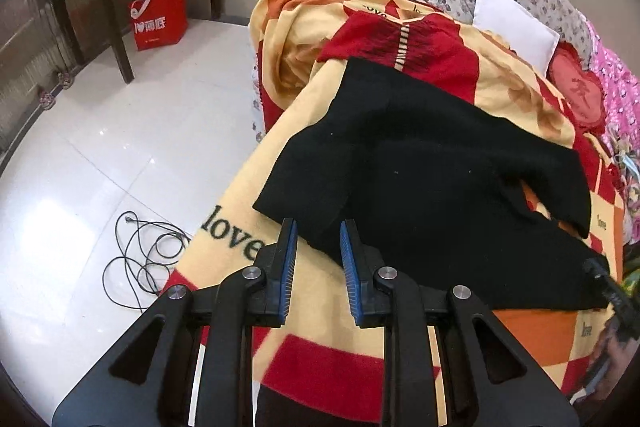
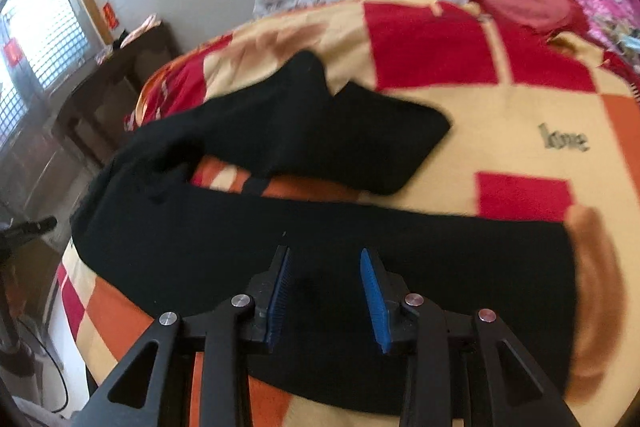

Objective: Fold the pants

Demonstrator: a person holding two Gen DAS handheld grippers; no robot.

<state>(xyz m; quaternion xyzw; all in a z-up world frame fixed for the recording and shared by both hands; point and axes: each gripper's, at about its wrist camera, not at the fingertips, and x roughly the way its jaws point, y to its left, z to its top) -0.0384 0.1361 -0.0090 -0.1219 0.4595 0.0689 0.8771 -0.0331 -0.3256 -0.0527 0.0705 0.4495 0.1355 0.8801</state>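
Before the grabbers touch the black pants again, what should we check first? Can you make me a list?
1. Left gripper empty? Ok: its blue pads stand apart with nothing pinched; a pants edge lies just beyond the tips.
2. Right gripper empty? Ok: jaws apart above the cloth.
3. Black pants all on the blanket? Ok in both views: no part hangs off the edge.
4. Pants lying flat? Not ok: one part is bunched, with a gap where the blanket shows through.
5. Fold neat, edges matching? Cannot tell: the black cloth hides its own layers and the right view is blurred.
6. Red garment clear of the pants? Not ok: the pants' far edge meets it.
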